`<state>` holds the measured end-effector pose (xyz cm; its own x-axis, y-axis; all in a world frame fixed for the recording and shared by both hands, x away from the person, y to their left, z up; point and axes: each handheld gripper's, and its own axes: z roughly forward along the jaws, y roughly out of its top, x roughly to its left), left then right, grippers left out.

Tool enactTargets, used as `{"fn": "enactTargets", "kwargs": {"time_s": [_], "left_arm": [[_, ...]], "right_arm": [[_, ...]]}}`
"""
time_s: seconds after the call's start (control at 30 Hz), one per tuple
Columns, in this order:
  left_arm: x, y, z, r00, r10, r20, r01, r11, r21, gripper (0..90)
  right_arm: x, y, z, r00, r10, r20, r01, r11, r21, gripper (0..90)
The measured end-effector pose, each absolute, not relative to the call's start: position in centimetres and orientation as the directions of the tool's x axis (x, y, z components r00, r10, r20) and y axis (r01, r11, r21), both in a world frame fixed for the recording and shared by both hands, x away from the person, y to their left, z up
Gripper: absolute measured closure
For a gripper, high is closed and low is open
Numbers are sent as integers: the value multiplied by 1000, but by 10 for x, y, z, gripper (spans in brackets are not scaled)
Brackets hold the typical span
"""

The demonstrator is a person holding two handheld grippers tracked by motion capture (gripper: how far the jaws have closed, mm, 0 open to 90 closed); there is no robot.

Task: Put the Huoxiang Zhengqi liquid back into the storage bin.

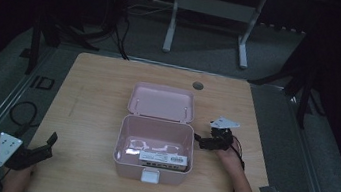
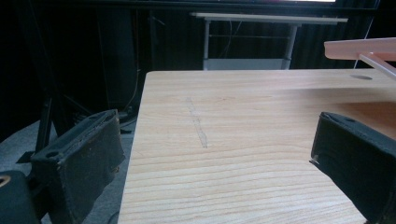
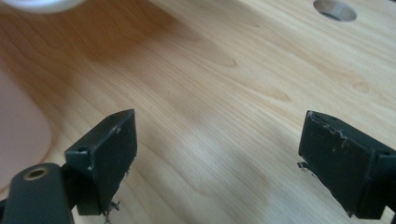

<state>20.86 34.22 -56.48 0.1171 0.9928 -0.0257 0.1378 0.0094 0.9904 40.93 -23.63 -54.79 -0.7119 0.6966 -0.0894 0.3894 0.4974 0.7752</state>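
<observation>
Right gripper (image 1: 198,139): your jaws stand spread wide with nothing between them, just beside the right wall of the pale pink plastic box with a hinged lid (image 1: 151,174), hovering low over the light wooden table (image 1: 93,95).
Left gripper (image 1: 49,144): jaws also apart and empty, resting near the table's front left corner, well away from the box.
Box position: it sits at the middle of the table, nearer your edge, with its lid thrown back flat behind it.
Contents: a flat white carton with dark print (image 1: 163,158) lies along the front wall; what the pale shapes behind it are is hard to tell in this dim view.
Step in hand: you seem to be approaching the open box, likely to close it.
Next move: bring your right gripper to the lid's far edge and swing it forward.
Pointing: the latch faces you, the hinge faces away.
Long axis: runs left to right across the table.
</observation>
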Motion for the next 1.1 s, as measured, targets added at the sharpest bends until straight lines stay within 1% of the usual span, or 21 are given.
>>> {"fn": "enactTargets", "kwargs": {"time_s": [0.23,0.4,0.57,0.93,1.1], "left_arm": [[209,342,-565,118,993,-23,140,7,990,23],[209,342,-565,115,993,-23,142,6,990,23],[209,342,-565,117,993,-26,139,9,990,23],[209,342,-565,117,993,-29,138,12,990,23],[208,342,-565,118,993,-29,136,13,991,23]], "right_arm": [[407,-251,-546,-688,720,-86,400,476,783,113],[403,-262,-545,-649,755,-92,405,446,798,113],[400,-274,-544,-616,782,-95,433,437,788,113],[391,-307,-540,-549,833,-71,453,367,812,113],[386,-321,-542,-521,853,-40,467,324,823,113]]}}
